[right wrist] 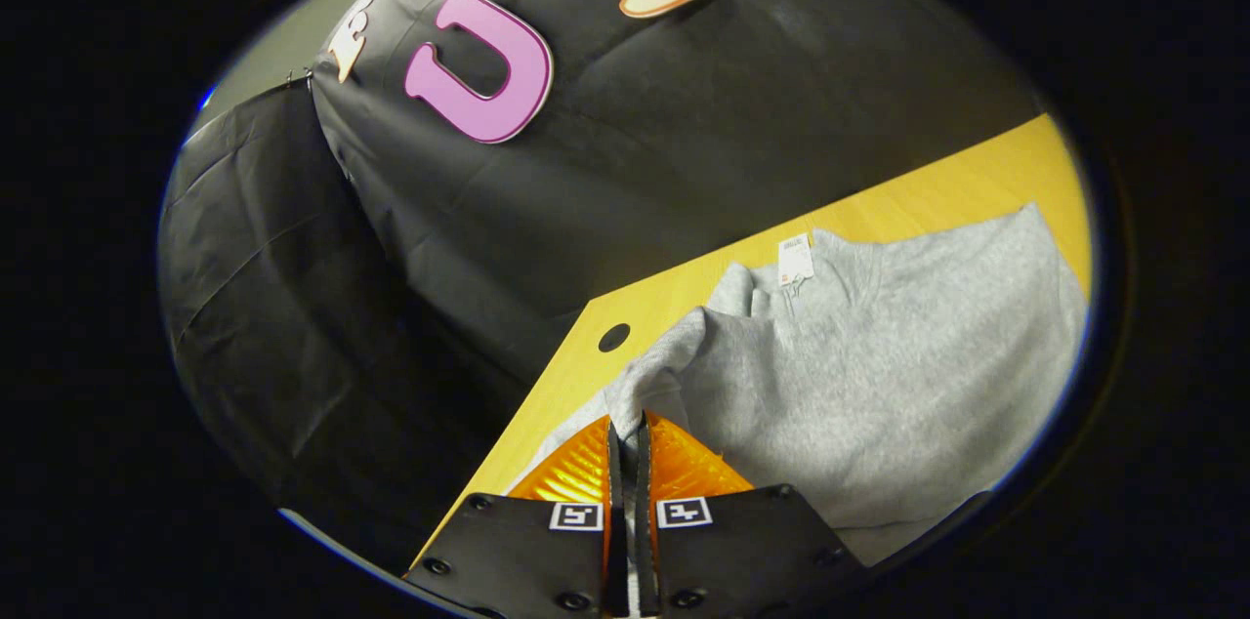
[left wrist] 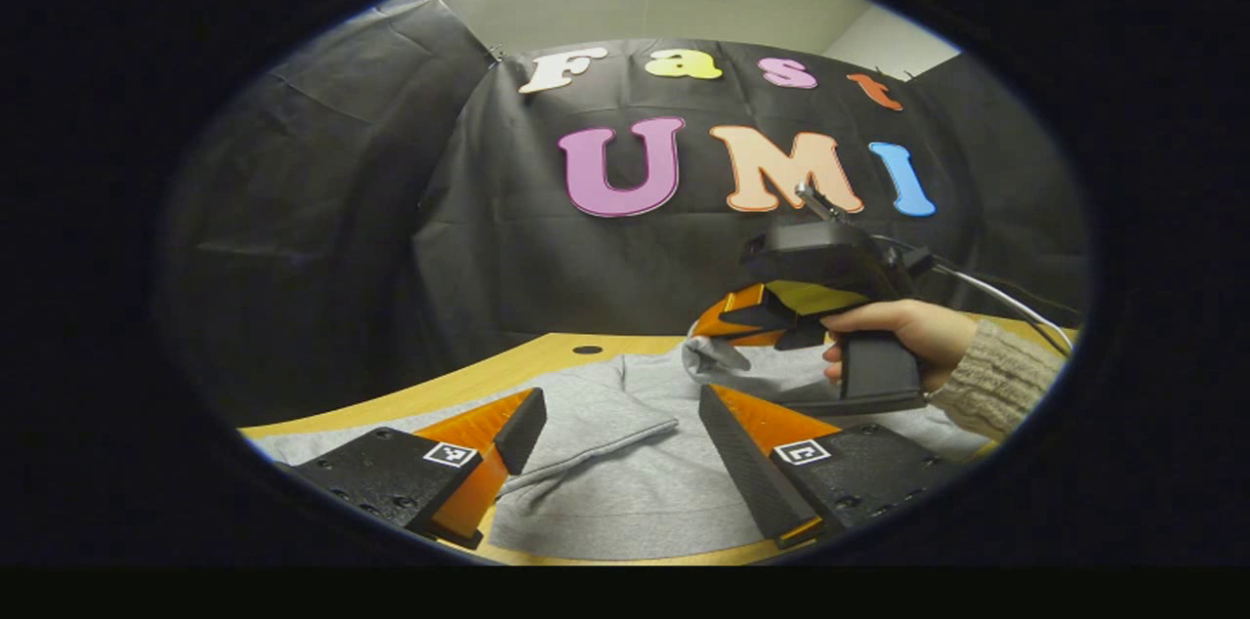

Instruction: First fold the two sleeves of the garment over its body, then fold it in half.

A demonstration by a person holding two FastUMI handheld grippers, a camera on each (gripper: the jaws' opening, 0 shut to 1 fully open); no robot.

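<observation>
A grey sweatshirt [left wrist: 625, 492] lies on the wooden table [left wrist: 547, 355], with one flap of it [left wrist: 596, 419] folded over the body. My left gripper [left wrist: 620, 424] is open low over the garment, nothing between its fingers. Farther off in the left gripper view, a hand [left wrist: 903, 331] holds my right gripper [left wrist: 705, 331], which pinches a raised bit of grey cloth [left wrist: 718, 355]. In the right gripper view, my right gripper [right wrist: 626, 426] is shut on a lifted fold of the sweatshirt [right wrist: 879, 355] near the table's edge. A white tag [right wrist: 795, 260] marks the collar.
A round hole [right wrist: 613, 337] sits in the table [right wrist: 937, 194] near the garment's far corner. Black cloth walls close the booth behind and beside the table. A cable [left wrist: 996, 292] trails from the right gripper past a knitted sleeve [left wrist: 996, 380].
</observation>
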